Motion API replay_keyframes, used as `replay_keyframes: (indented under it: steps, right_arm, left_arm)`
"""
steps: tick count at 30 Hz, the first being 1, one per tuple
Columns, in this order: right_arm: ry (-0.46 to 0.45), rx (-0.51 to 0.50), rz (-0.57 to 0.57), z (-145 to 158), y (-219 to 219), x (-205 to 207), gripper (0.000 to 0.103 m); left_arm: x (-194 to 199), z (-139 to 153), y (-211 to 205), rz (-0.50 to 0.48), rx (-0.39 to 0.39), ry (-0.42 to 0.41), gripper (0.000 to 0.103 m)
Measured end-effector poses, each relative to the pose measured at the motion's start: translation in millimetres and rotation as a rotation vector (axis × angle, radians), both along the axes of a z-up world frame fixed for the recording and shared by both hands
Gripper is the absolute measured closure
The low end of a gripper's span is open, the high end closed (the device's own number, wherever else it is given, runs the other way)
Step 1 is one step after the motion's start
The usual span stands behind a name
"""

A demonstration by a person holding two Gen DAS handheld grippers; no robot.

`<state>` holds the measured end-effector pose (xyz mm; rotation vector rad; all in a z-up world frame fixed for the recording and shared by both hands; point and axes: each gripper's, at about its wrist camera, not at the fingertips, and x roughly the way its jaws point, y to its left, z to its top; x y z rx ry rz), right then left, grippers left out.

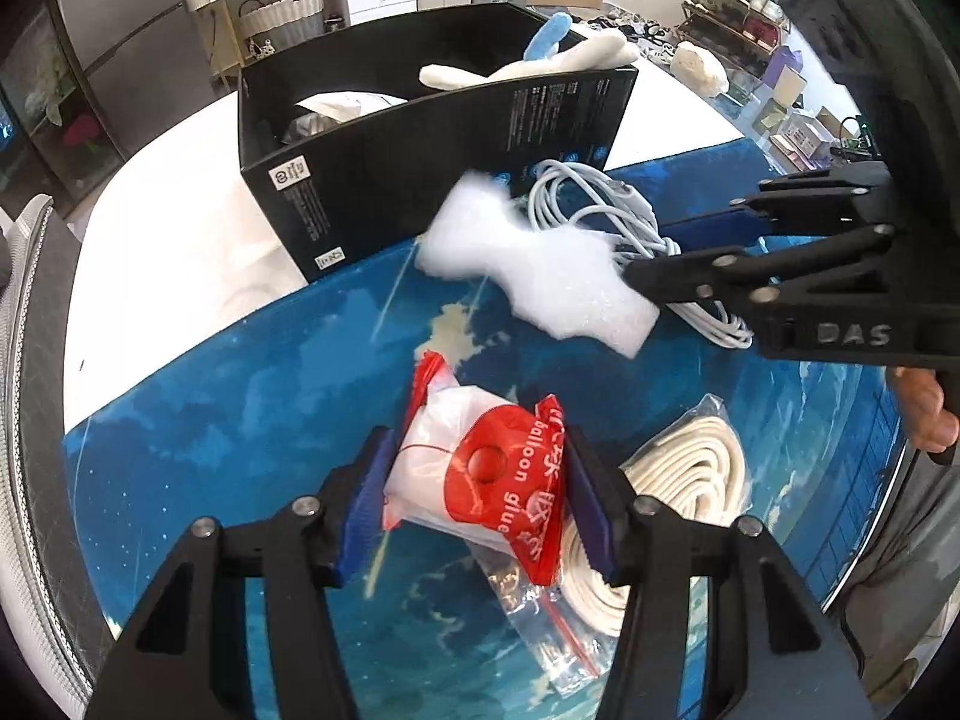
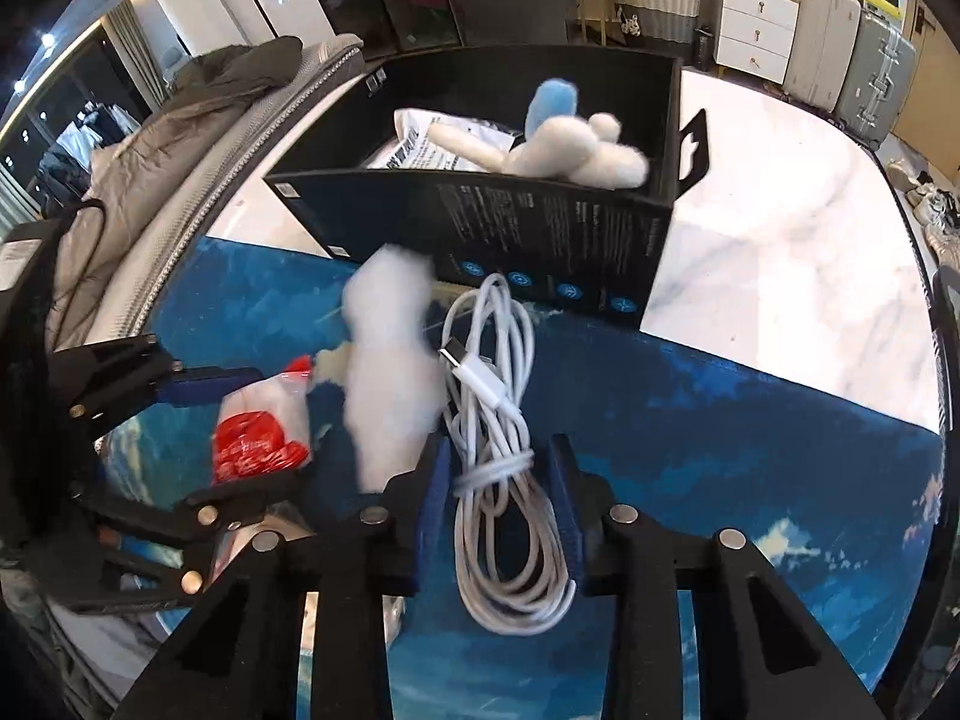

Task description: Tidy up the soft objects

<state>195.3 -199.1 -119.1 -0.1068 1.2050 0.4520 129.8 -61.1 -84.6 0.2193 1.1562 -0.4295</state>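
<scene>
Beside the right gripper pinching white cable, left gripper clamps balloon-glue packet.

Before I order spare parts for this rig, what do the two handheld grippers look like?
Both are matte black plastic. The left gripper and the right gripper each have two fingers built of open triangular struts joined by round silver pins, ending in flat blue pads. The right gripper's body bears raised letters reading DAS. No cables show on either. A hand grips the right handle; no sleeve is visible.
</scene>
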Motion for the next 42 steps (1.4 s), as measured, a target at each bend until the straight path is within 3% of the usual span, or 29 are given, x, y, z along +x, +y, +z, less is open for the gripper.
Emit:
replay_keyframes:
  steps: [5, 7, 9, 18, 25, 26, 29, 31, 33, 42]
  right_arm:
    - [-0.031, -0.038, 0.019, -2, 18, 5, 0.067]
    - [-0.023, -0.07, 0.021, -1, 20, 1, 0.076]
    - [0.015, -0.044, 0.028, 0, 18, -5, 0.078]
    - [0.024, -0.037, 0.031, 2, 10, -22, 0.078]
    - [0.022, -0.019, 0.045, 2, 11, -28, 0.078]
    - [0.021, -0.023, 0.045, 2, 11, -28, 0.077]
    - [0.04, -0.019, 0.044, -3, 14, -28, 0.076]
    - [0.034, -0.026, 0.052, -2, 17, -29, 0.076]
    - [0.034, -0.027, 0.057, -3, 19, -30, 0.076]
    - [0.03, -0.007, 0.054, -1, 21, -34, 0.08]
  left_arm:
    - [-1, -8, -9, -0.007, 0.044, -0.028, 0.038]
    - [-2, -8, -8, -0.008, 0.035, -0.034, 0.045]
    - [-4, -7, -7, -0.015, 0.031, -0.034, 0.05]
    - [-3, 5, -2, -0.006, 0.035, -0.076, 0.053]
    - [2, -3, 4, 0.008, 0.017, -0.04, 0.03]
    - [3, -5, 5, 0.016, 0.016, -0.032, 0.021]
    - [6, -11, 9, 0.044, -0.009, -0.006, 0.018]
    - [6, -11, 7, 0.038, 0.008, -0.012, 0.025]
    - [3, -9, 5, 0.022, 0.015, -0.033, 0.047]
    - [0, -1, 5, 0.008, 0.003, -0.029, 0.053]
